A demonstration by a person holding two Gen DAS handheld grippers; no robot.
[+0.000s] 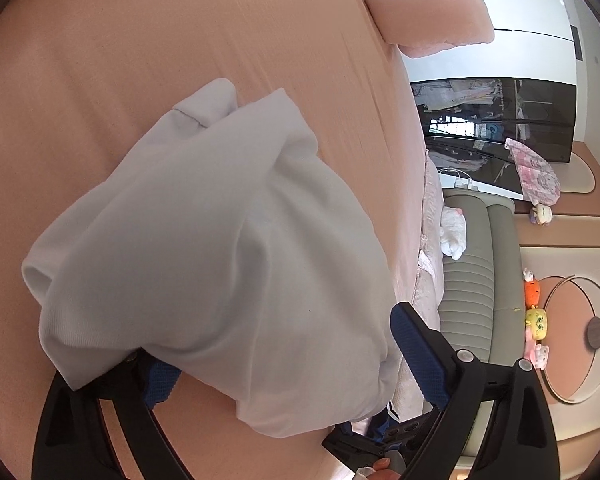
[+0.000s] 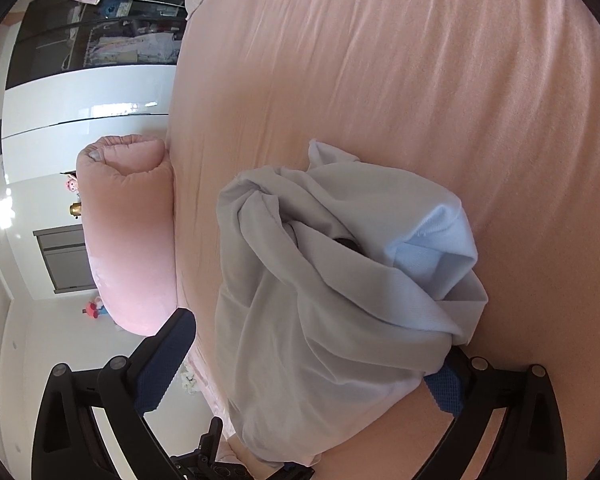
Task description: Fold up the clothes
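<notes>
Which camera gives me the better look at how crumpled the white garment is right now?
The right wrist view: the white garment shows its bunched folds and a turned-out pale blue patch on the pink bedsheet. In the left wrist view the garment fills the frame as one smoother mound, hiding most creases.

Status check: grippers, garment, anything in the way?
Left gripper open, right gripper open. White garment bunched on pink bedsheet, draped over both. Nothing blocking.

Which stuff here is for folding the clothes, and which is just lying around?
For the job: white garment, left tongs, right tongs, pink bed sheet.
Lying about: pink pillow, grey sofa, plush toys.
</notes>
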